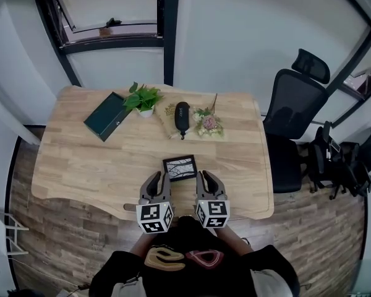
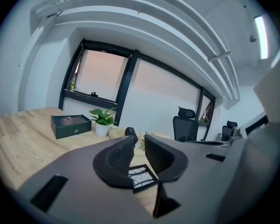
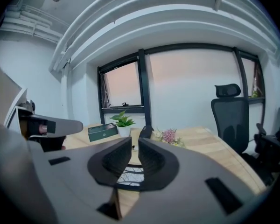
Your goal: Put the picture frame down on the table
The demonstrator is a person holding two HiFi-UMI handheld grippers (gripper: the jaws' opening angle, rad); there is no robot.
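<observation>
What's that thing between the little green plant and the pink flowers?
A black oblong case lies on the table between the potted plant and the flowers. The head view shows it best.

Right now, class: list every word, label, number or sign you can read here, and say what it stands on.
No readable text anywhere.
On the left marker cube and right marker cube: black-and-white square codes, no letters.
On the picture frame: a line pattern, no words.
On the dark green box: a small pale mark, too small to read.
</observation>
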